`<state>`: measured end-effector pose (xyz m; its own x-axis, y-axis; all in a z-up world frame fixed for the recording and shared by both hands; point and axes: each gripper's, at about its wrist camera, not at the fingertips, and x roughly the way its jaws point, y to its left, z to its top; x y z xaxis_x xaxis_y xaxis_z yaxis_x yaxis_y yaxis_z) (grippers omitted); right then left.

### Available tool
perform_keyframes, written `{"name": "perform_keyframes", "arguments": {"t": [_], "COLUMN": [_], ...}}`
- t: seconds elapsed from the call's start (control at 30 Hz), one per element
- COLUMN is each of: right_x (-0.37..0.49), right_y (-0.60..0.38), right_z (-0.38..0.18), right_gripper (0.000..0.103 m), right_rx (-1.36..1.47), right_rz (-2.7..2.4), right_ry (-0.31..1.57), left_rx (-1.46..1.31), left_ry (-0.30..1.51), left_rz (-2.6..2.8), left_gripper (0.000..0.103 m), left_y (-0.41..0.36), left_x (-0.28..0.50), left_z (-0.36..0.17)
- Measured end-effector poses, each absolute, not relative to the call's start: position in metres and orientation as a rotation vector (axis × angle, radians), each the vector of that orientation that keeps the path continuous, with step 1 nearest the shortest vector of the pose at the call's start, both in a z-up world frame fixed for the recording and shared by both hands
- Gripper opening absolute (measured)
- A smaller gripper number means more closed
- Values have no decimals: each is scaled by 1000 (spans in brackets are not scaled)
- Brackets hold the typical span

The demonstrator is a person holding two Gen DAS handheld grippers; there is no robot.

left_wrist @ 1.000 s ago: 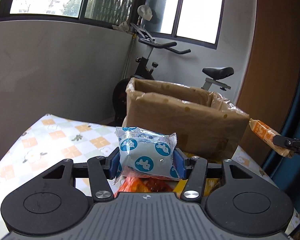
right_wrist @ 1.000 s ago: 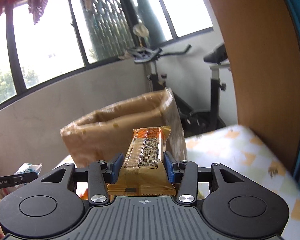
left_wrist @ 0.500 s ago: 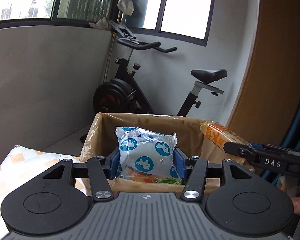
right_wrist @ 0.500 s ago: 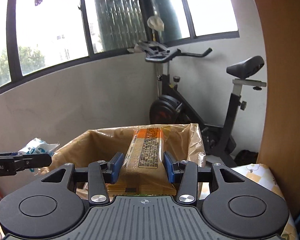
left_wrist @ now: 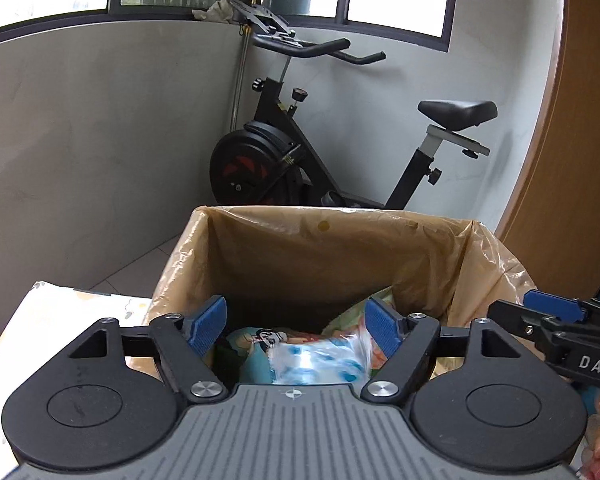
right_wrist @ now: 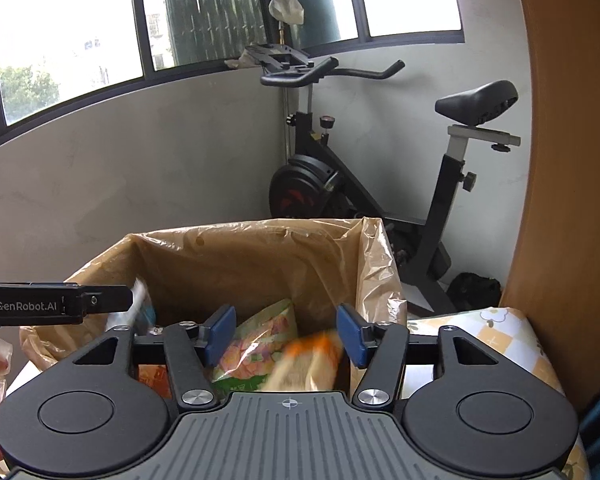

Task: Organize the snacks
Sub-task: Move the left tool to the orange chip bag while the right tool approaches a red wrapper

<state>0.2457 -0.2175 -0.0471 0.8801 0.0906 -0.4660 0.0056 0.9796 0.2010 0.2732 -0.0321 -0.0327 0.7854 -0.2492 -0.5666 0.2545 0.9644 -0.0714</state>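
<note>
Both grippers hang over a cardboard box (left_wrist: 340, 248) lined with brown plastic (right_wrist: 228, 256). My left gripper (left_wrist: 296, 326) is open and empty; the blue-and-white snack packet (left_wrist: 320, 364) is blurred just below its jaws, falling into the box. My right gripper (right_wrist: 282, 334) is open and empty; the orange snack bar (right_wrist: 308, 364) is blurred below it, dropping beside a green and pink snack bag (right_wrist: 256, 344). The right gripper also shows at the right edge of the left wrist view (left_wrist: 556, 320), the left gripper at the left of the right wrist view (right_wrist: 60, 304).
The box stands on a table with a checked floral cloth (right_wrist: 500, 332). An exercise bike (left_wrist: 300, 160) stands behind the box by a grey wall. A wooden panel (right_wrist: 572, 200) rises at the right. Other snack packets (left_wrist: 260, 344) lie in the box.
Both grippers rose over the box and opened. The blue-and-white packet and the orange bar left the jaws and are falling into the box.
</note>
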Motion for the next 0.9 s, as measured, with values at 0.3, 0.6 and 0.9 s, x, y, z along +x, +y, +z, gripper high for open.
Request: {"name": "perform_keyframes", "arguments": {"t": [0.3, 0.6, 0.9], "right_x": [210, 157, 124], "right_y": [-239, -252, -250], "right_z": [-31, -40, -76], "right_gripper": [56, 56, 56], "right_rx": [189, 209, 240], "right_rz": [70, 91, 80], "right_ry": [410, 360, 345], "left_rx": [-29, 10, 12], "left_ry": [509, 488, 556], "left_rz": [-256, -265, -358], "left_gripper": [78, 78, 93], "left_y": [13, 49, 61], "left_x": [231, 175, 149], "left_z": [-8, -15, -70]}}
